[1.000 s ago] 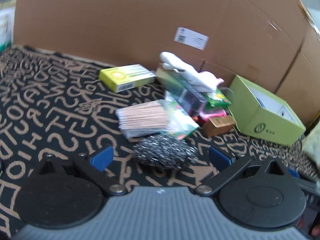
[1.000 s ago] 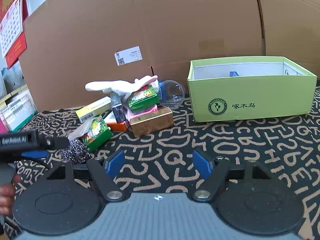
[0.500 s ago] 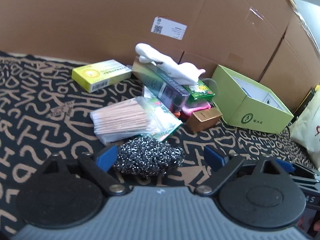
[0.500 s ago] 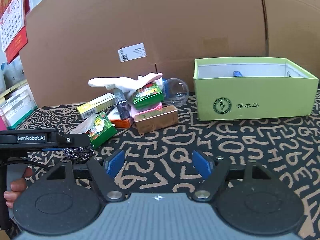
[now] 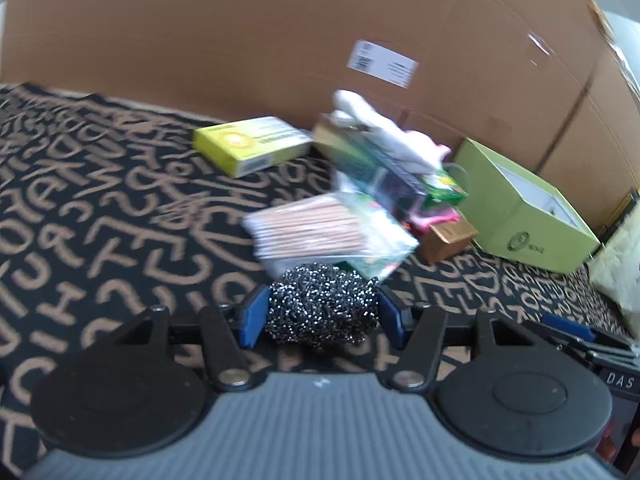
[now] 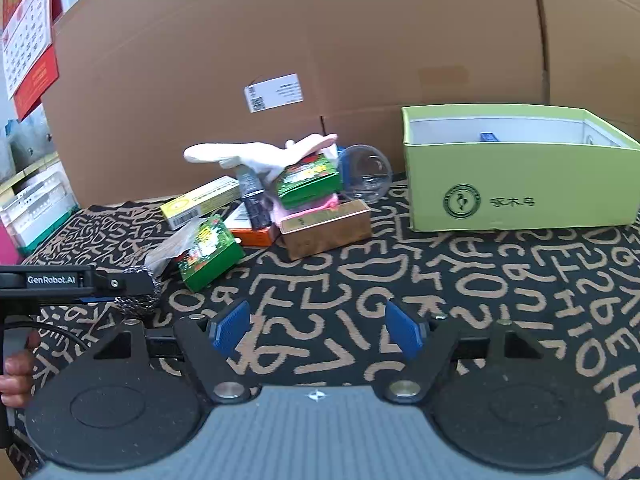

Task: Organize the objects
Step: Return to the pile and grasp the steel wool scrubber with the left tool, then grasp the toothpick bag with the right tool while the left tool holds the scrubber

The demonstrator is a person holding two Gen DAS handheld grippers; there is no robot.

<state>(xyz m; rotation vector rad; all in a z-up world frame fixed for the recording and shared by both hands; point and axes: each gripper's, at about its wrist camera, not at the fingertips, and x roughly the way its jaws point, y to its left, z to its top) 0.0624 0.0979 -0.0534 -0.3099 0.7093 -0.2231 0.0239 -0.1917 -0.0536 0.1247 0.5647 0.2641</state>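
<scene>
My left gripper [image 5: 322,314] is shut on a steel wool scourer [image 5: 324,304], its blue pads pressed against both sides; it also shows in the right wrist view [image 6: 136,294] at the far left. My right gripper [image 6: 318,330] is open and empty above the patterned cloth. A green open box [image 6: 516,184] stands at the right, also seen in the left wrist view [image 5: 524,216]. A pile of small things lies left of it: a white glove [image 6: 248,156], a green packet [image 6: 308,180], a gold box [image 6: 326,226], a pack of toothpicks [image 5: 316,228].
A yellow-green carton [image 5: 252,144] lies at the back by the cardboard wall [image 6: 320,40]. A clear round lid [image 6: 366,172] leans behind the pile. Another green packet [image 6: 208,252] lies near the scourer. Boxes stack at the far left [image 6: 32,204].
My left gripper moved forward around the scourer and closed on it. The right gripper has barely moved and stays open.
</scene>
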